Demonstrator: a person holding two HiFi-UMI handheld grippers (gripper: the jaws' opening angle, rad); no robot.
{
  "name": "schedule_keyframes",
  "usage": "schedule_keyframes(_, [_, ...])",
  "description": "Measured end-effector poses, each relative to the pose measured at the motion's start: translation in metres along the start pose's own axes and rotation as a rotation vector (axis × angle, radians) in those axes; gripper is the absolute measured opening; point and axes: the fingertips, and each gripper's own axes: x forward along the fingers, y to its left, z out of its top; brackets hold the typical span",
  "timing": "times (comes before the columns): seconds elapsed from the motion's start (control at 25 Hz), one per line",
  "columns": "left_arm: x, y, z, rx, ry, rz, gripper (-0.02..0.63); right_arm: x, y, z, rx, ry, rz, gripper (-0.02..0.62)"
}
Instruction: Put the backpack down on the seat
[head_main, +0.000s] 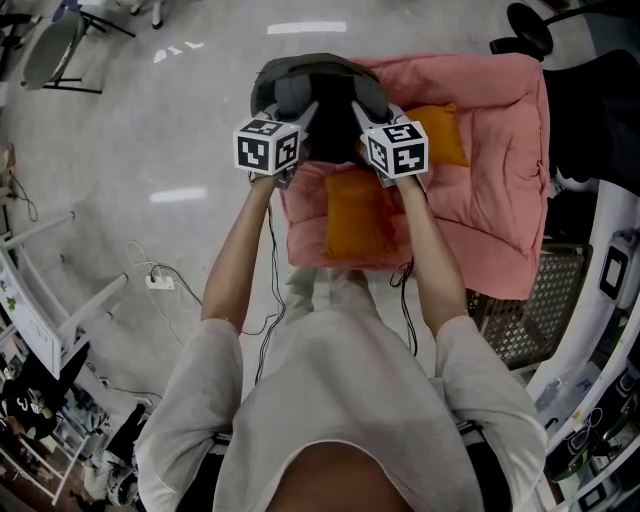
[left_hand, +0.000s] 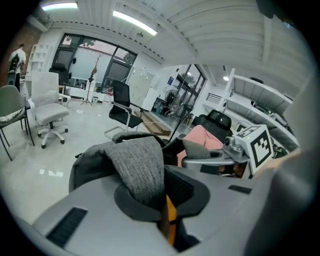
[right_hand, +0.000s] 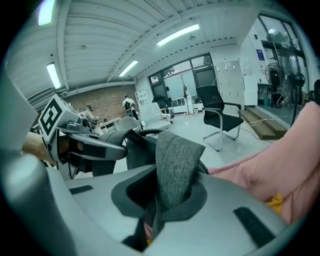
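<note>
Grey backpack (head_main: 318, 88) hangs between my two hand-held grippers, out ahead of me at the far left corner of the seat (head_main: 495, 160). From the head view it is partly over the pink padding and partly over bare floor (head_main: 150, 130). I cannot tell whether its base touches the padding.

Left hand-held gripper (left_hand: 167, 212): jaws pinched together on a grey woven strap (left_hand: 142, 167), with cloth bunched in the notch. Right hand-held gripper (right_hand: 155, 212): likewise clamped, on the other strap (right_hand: 176, 152). The two sit close side by side, marker cubes up, and the bag's weight looks to be carried on both straps.

Step, as I judge it: the carry-and-place step, bag brought to the seat but not yet set down or let go.

Next move calls for:
- bringing the bag in over the middle of the padding, toward the orange cushion (head_main: 355, 215) and away from the corner;
- lowering both sides evenly so it doesn't tip;
- waiting until the straps slacken before parting the jaws.

Risk if released here: the bag is likely to roll off the edge onto the floor.
</note>
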Motion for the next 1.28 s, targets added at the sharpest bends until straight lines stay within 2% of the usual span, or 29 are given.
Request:
schedule_keyframes(0.28, [0.013, 0.023, -0.003, 0.027, 0.078, 0.02, 0.032, 0.018, -0.007, -0.004, 0.016, 0.039, 0.0, 0.026])
schedule_keyframes(0.72, [0.02, 0.033, 0.001, 0.025, 0.139, -0.005, 0.035, 0.028, -0.011, -0.008, 0.053, 0.061, -0.007, 0.043])
schedule_keyframes(0.76, [0.019, 0.033, 0.0, 0.029, 0.144, -0.009, 0.045, 0.027, -0.011, -0.009, 0.055, 0.06, -0.008, 0.048])
schedule_keyframes(0.8, [0.019, 0.032, -0.001, 0.036, 0.149, -0.011, 0.082, 0.026, -0.011, -0.01, 0.058, 0.059, -0.007, 0.054])
schedule_keyframes(0.84, [0.018, 0.031, -0.003, 0.042, 0.155, -0.012, 0.146, 0.026, -0.011, -0.01, 0.063, 0.059, -0.006, 0.067])
schedule_keyframes(0.88, [0.017, 0.029, -0.005, 0.047, 0.159, -0.012, 0.17, 0.025, -0.01, -0.011, 0.067, 0.06, -0.004, 0.078])
schedule_keyframes(1.04, [0.01, 0.029, -0.014, 0.042, 0.151, 0.0, 0.205, 0.022, -0.005, -0.014, 0.07, 0.048, -0.011, 0.154])
schedule_keyframes(1.2, [0.008, 0.026, -0.025, 0.057, 0.152, -0.001, 0.245, 0.018, -0.003, -0.016, 0.087, 0.013, -0.011, 0.267])
schedule_keyframes(1.28, [0.006, 0.025, -0.028, 0.059, 0.138, 0.009, 0.25, 0.016, -0.001, -0.015, 0.086, -0.005, -0.008, 0.292])
